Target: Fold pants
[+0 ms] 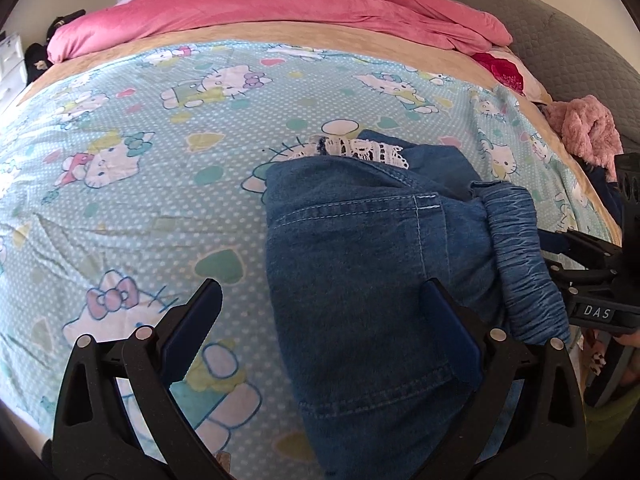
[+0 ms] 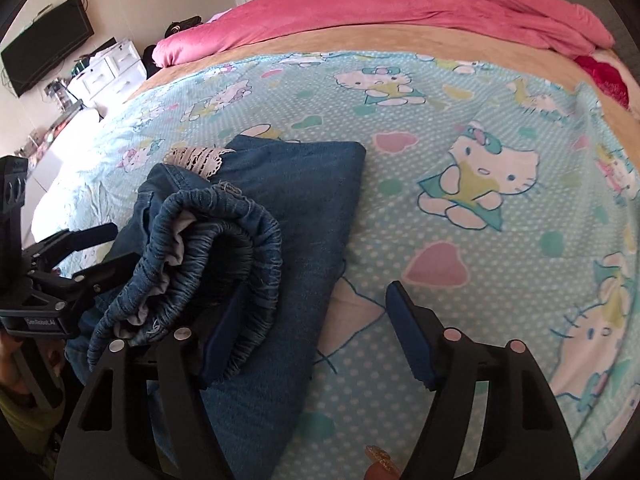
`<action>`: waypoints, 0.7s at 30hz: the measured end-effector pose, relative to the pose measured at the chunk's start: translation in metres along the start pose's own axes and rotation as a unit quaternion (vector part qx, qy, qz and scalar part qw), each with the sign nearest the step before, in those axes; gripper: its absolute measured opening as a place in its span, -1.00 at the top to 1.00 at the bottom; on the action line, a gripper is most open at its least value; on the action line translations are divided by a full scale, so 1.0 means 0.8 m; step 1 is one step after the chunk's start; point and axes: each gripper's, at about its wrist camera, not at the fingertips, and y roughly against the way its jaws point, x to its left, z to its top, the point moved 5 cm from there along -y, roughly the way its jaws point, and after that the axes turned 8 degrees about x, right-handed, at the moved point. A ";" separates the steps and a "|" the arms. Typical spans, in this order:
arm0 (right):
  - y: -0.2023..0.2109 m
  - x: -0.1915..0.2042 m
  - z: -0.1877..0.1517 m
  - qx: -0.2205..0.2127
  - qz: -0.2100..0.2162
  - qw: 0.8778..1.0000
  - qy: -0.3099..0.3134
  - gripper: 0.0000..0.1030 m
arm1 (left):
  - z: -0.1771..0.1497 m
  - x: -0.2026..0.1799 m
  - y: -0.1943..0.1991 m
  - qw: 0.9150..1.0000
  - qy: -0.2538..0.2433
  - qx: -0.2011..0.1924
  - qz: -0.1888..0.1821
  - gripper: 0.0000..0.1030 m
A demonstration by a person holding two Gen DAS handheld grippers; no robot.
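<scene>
Blue denim pants [image 1: 360, 248] lie folded in a bundle on the Hello Kitty bed sheet [image 1: 140, 160], with a white lace trim [image 1: 360, 150] at the far end and the gathered elastic waistband [image 1: 524, 256] on the right. My left gripper [image 1: 324, 320] is open; its right finger rests on the denim, its left finger over the sheet. In the right wrist view the pants [image 2: 296, 208] lie at left, the waistband [image 2: 208, 256] curled up on top. My right gripper [image 2: 320, 328] is open, its left finger against the waistband. Each gripper shows in the other's view, the left one [image 2: 80, 248] and the right one [image 1: 576, 252].
A pink duvet [image 1: 280, 4] is bunched along the far side of the bed. A grey pillow [image 1: 568, 40] and a fluffy pink garment [image 1: 584, 128] lie at the right. White drawers [image 2: 108, 72] and a black screen [image 2: 44, 48] stand beyond the bed at left.
</scene>
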 end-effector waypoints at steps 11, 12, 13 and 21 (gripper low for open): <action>0.007 0.033 0.010 -0.026 0.038 0.997 0.056 0.77 | 0.007 -0.040 0.005 0.999 -0.033 -0.010 -0.021 0.35; 0.012 0.038 0.011 -0.034 0.033 0.997 0.062 0.79 | 0.008 -0.041 0.006 0.999 -0.034 -0.013 -0.019 0.39; 0.016 0.041 0.013 -0.041 0.029 0.996 0.068 0.79 | 0.010 -0.041 0.009 0.999 -0.033 -0.016 -0.017 0.45; 0.040 0.053 0.054 -0.088 0.015 0.991 0.098 0.79 | 0.050 -0.040 0.032 0.998 -0.026 -0.047 -0.025 0.53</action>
